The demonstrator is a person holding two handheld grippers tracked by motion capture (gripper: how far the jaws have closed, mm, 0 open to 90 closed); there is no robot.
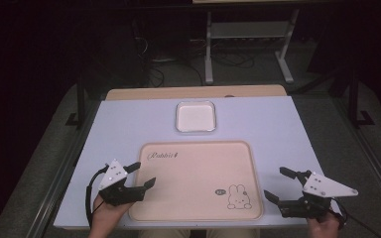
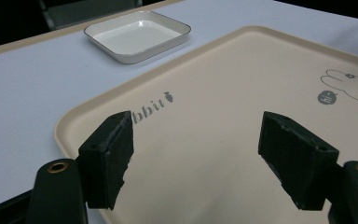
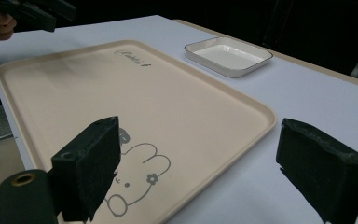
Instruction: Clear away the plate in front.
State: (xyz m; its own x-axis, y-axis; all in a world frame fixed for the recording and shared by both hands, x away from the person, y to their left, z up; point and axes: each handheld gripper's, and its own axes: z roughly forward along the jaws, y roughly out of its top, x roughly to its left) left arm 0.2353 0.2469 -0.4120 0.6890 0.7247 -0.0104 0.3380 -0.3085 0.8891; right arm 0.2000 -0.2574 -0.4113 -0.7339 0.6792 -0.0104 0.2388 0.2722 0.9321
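Nothing gripped yet, no progress shown. Left gripper [image 1: 140, 174] spread over tray [image 1: 198, 148] near-left corner; right gripper [image 1: 279, 184] spread, just right of tray. Dish [image 1: 195, 116] empty, far centre.

A: How many trays are on the worktop [image 1: 129, 124]?
B: One beige tray [image 1: 193, 168], with a single rabbit drawing [image 1: 238, 197] printed on it and one line of lettering [image 1: 163, 155].
A: And dishes?
B: One white square dish [image 1: 195, 117].
A: How many grippers?
B: Two. One left hand-held gripper [image 1: 144, 174] and one right hand-held gripper [image 1: 278, 184], each with two black jaws and one grey three-cornered plate.
A: Hands?
B: Two, one on each gripper.
A: Worktops?
B: Just one.
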